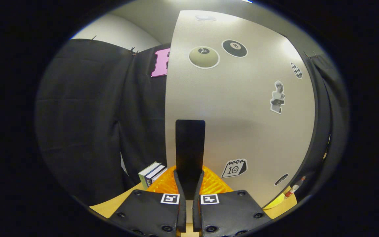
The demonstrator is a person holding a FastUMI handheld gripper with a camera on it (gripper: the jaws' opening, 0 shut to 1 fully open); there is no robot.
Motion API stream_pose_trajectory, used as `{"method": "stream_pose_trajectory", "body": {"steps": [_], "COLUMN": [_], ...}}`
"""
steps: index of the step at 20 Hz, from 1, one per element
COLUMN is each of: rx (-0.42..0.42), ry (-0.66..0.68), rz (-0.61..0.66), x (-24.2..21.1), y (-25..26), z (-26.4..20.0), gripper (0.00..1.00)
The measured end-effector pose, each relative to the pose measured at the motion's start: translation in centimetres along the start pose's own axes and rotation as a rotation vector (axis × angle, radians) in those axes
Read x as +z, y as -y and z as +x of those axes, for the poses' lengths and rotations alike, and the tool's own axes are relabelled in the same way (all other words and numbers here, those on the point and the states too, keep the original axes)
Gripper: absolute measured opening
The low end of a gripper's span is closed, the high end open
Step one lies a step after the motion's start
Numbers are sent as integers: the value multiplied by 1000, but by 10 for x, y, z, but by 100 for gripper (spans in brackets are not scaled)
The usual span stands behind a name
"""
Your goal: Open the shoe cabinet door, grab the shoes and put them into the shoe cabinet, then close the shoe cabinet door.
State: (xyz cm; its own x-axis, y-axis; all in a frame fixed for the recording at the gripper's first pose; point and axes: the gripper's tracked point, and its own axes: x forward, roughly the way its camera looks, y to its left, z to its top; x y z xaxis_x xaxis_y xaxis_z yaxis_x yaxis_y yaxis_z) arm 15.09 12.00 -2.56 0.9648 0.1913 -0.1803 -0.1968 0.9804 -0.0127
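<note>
The shoe cabinet door (242, 108) is a pale grey panel with several stickers, standing close in front of me. A flat black upright handle (190, 144) sticks out from its lower middle. My gripper (189, 179) is shut on the bottom of this handle, one finger pressing on each side. The door's left edge (167, 108) stands out against the black cloth behind it. The cabinet's inside is hidden from here.
Two or three books (151, 173) stand on the wooden tabletop (110, 205), just left of the fingers and the door's lower corner. To the right, past the door's lower edge, lie a small red-and-white bottle (294, 188) and a yellow object (275, 204).
</note>
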Motion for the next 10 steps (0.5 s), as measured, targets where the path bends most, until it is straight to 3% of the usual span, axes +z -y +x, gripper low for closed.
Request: {"method": "stream_pose_trajectory", "body": {"steps": [10], "rx": [-10], "ry": [9], "rz": [2], "x": [-13], "y": [26], "z": [-87], "gripper": [9]}}
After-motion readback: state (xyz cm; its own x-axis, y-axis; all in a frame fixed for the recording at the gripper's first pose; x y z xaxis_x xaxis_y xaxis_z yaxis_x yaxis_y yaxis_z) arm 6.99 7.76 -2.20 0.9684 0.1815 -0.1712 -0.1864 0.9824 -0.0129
